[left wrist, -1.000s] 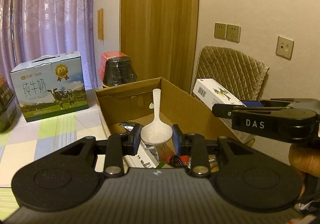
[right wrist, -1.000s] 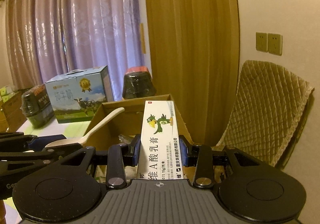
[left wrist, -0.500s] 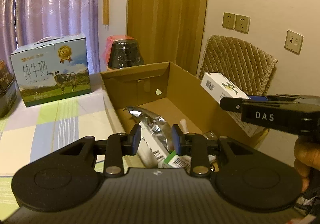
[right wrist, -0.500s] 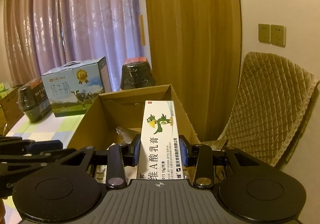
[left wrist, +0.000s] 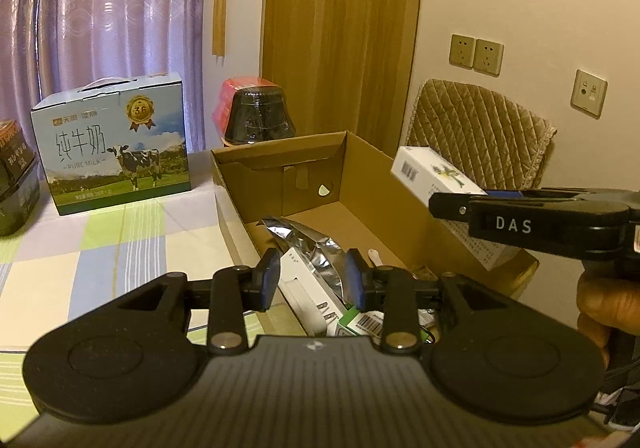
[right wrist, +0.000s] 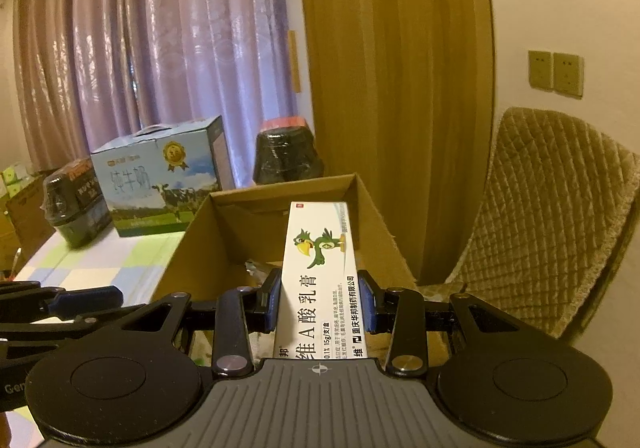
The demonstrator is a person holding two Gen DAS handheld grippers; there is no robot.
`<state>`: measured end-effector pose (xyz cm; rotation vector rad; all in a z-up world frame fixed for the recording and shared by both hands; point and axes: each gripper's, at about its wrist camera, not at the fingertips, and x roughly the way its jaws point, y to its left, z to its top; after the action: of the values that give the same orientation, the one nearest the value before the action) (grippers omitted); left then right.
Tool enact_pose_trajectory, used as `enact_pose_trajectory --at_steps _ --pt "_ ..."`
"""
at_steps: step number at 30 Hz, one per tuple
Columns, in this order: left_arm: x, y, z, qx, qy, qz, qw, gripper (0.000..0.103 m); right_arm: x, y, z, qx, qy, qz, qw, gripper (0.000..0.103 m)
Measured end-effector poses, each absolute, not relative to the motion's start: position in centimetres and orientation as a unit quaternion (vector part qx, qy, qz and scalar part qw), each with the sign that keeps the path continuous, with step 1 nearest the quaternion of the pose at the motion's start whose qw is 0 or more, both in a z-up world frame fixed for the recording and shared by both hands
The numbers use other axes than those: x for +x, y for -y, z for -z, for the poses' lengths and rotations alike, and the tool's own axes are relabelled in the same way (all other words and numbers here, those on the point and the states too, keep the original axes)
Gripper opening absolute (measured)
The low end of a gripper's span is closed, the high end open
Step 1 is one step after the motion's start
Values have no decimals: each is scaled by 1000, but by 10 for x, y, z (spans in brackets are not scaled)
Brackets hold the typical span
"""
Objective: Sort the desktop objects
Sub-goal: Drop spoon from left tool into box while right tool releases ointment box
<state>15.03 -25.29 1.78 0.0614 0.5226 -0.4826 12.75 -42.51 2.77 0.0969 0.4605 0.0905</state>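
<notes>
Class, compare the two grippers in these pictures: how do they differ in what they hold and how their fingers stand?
The right gripper is shut on the ointment box; the left gripper is open and holds nothing. The right one keeps its load above the cardboard box; the left one points down at items already inside. Both are black with blue pads.

Two black hand-held grippers with blue-padded fingers

The left gripper (left wrist: 312,279) has a ribbed grey-black body, two round black discs, silver screws and blue finger pads (left wrist: 271,275). The right gripper (right wrist: 320,300) looks the same; from the side it bears white letters "DAS".
</notes>
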Motion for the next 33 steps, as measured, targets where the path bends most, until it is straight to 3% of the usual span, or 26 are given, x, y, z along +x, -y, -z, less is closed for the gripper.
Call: enact_pose_trajectory --at_steps 1,2,4,17,25,33 --pt "150 252 -18 29 -256 235 937 32 128 424 -28 48 -226 -48 972 41" --pt "150 252 -18 28 -256 235 937 33 128 423 -28 47 -225 -46 972 55" --pt "150 250 -18 27 -256 234 938 33 126 423 -28 53 -221 -46 973 63" --pt "133 240 -25 18 -265 227 937 38 103 433 -40 66 -229 -31 971 65" --pt "97 231 -42 11 -265 216 940 55 68 446 -58 84 -234 -18 968 80" --pt "57 220 -51 -5 -272 201 941 84 25 444 -71 89 -238 -21 967 95"
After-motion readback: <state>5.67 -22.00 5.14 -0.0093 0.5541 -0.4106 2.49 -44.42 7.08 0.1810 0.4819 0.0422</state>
